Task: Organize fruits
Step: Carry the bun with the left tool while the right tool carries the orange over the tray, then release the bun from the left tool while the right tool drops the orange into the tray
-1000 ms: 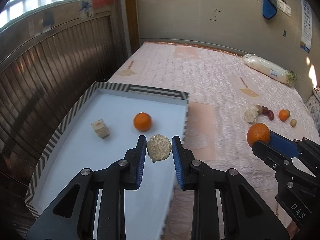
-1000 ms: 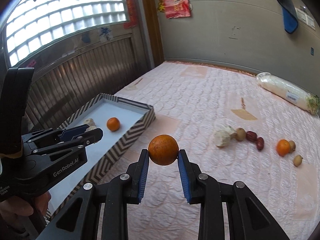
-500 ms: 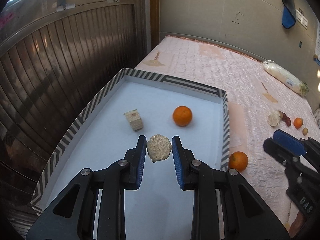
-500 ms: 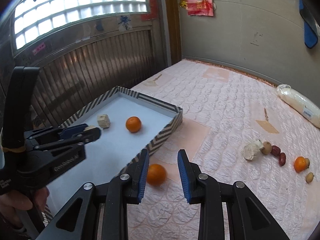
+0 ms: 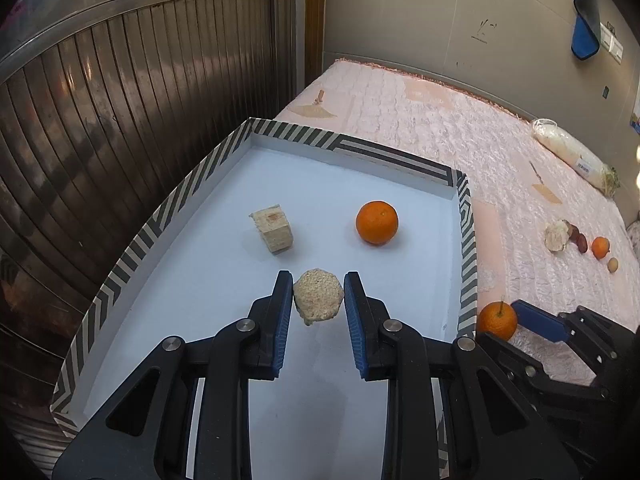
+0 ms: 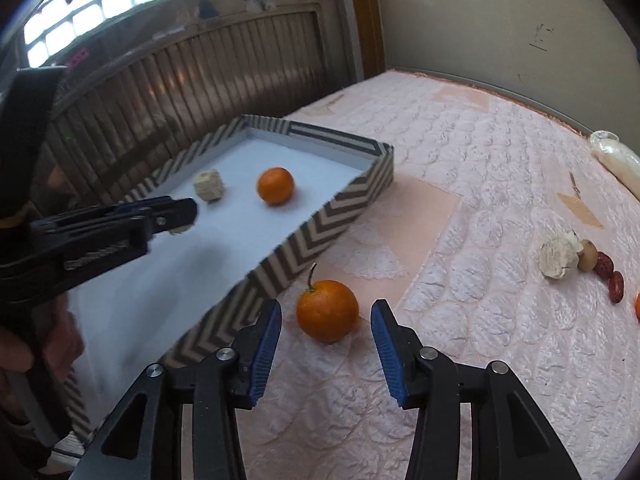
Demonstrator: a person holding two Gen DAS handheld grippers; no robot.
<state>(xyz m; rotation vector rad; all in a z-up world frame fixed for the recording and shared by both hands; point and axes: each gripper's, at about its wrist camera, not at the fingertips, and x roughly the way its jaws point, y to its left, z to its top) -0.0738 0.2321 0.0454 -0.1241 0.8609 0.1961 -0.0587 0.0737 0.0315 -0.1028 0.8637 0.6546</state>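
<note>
My left gripper (image 5: 318, 294) is shut on a round beige crumbly piece (image 5: 318, 299) and hangs over the white floor of the zigzag-edged tray (image 5: 352, 148). In the tray lie an orange (image 5: 377, 222) and a beige cube-like chunk (image 5: 274, 229). My right gripper (image 6: 325, 330) has its jaws opening; a stemmed orange (image 6: 327, 310) lies on the pink quilt between them, touching neither pad, just outside the tray wall (image 6: 304, 240). The same orange (image 5: 497, 322) shows in the left wrist view, beside the right gripper's blue pad (image 5: 538, 322).
Further right on the quilt (image 6: 480, 168) lie a white lump (image 6: 558, 257), a brown nut, red dates (image 6: 610, 276) and a small orange (image 5: 600, 247). A wrapped white bundle (image 5: 574, 158) rests by the far wall. Dark ribbed panelling (image 5: 120, 128) runs along the tray's left side.
The right gripper let go of the orange, which dropped onto the quilt beside the tray; its jaws have spread wider. The left gripper carried its beige piece further over the tray.
</note>
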